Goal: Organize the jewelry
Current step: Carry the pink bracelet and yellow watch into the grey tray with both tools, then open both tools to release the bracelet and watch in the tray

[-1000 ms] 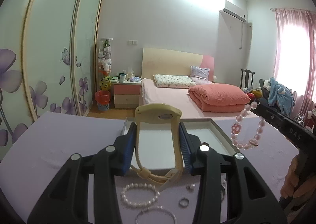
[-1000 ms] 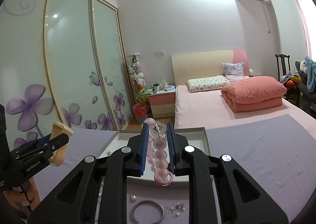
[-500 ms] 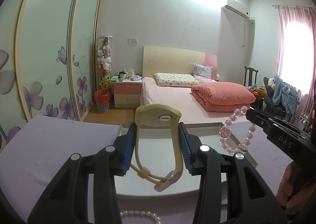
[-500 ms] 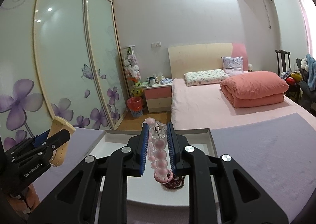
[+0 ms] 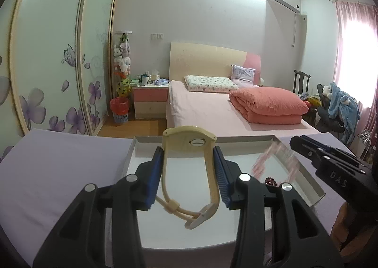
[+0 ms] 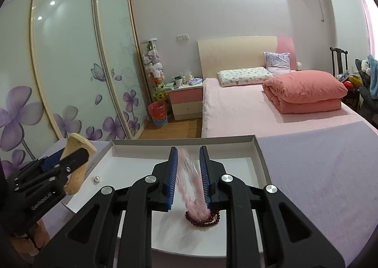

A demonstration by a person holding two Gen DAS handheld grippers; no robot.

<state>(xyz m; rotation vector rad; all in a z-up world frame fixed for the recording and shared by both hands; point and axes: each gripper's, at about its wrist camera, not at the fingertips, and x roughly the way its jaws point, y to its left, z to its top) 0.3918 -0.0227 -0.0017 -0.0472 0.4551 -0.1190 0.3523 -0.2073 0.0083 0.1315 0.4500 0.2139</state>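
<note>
Jewelry here handles light: the left gripper (image 5: pixel 189 173) pinches a stiff cream plastic-strap watch (image 5: pixel 189 149) by its sides, while the right gripper (image 6: pixel 188 178), jaws parted, has a limp pink bead bracelet (image 6: pixel 191 187) blurred between them over the shallow white box (image 6: pixel 258 149).

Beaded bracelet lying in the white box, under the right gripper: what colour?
Dark red, almost maroon: the beaded bracelet shows best in the right wrist view.

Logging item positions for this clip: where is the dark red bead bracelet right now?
In the right wrist view the dark red bead bracelet lies on the floor of the white tray, under the blurred pink bracelet between the right gripper's fingers.
</note>
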